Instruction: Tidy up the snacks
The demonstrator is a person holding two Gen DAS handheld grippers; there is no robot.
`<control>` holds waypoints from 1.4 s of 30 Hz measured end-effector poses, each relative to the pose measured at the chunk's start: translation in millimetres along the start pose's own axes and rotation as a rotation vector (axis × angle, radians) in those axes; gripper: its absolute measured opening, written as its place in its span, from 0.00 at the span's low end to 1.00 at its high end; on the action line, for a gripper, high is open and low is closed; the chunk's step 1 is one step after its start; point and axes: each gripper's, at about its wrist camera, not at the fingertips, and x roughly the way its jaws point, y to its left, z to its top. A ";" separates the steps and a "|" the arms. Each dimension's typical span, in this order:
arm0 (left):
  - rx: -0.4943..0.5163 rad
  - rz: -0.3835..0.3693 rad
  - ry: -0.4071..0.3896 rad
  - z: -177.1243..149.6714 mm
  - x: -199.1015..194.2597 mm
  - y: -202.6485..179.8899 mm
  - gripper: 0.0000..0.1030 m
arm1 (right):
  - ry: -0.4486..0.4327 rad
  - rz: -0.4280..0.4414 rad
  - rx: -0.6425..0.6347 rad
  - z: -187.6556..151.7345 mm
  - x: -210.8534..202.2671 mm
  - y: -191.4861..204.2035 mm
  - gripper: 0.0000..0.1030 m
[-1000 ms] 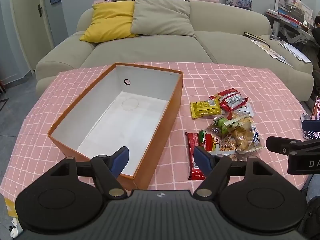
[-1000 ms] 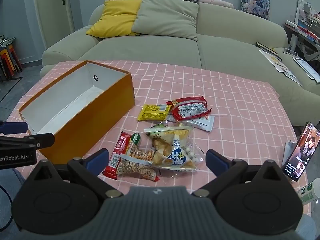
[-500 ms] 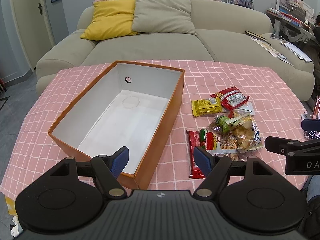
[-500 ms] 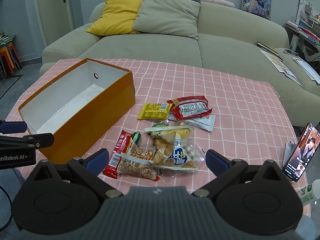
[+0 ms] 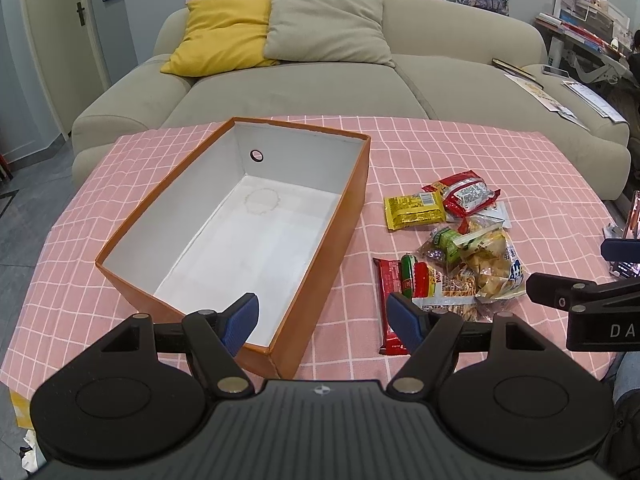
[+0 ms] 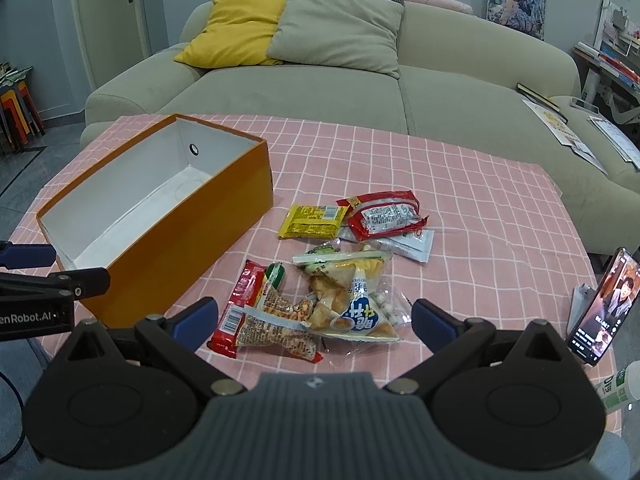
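Observation:
An open orange box [image 5: 352, 208] with a white, empty inside lies on the pink checked tablecloth [image 5: 440, 148]. My left gripper [image 5: 322, 316] hovers open above the box's near right corner, gripping nothing. Right of the box [image 6: 180, 240] lies a loose pile of snacks: a yellow packet [image 6: 314, 220], a red packet [image 6: 384, 214], a clear bag of crisps [image 6: 352, 296], a red bar [image 6: 240, 300] and a peanut packet [image 6: 280, 320]. My right gripper [image 6: 312, 318] hangs open just above the near end of that pile, touching none of it.
A phone [image 6: 604, 308] stands propped at the table's right edge, with a white bottle [image 6: 620, 386] in front of it. A beige sofa [image 5: 320, 80] with a yellow cushion [image 5: 224, 36] runs behind the table. A white sachet [image 6: 416, 244] lies under the red packet.

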 end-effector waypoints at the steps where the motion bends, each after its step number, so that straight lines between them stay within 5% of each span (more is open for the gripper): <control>1: 0.001 0.000 0.000 0.0 0.0 0.2 0.83 | 0.001 0.001 0.001 0.2 0.5 0.0 0.96; 42: 0.007 -0.002 0.020 -3.4 2.0 -0.4 0.83 | 0.017 -0.003 0.022 -1.9 4.2 -1.5 0.96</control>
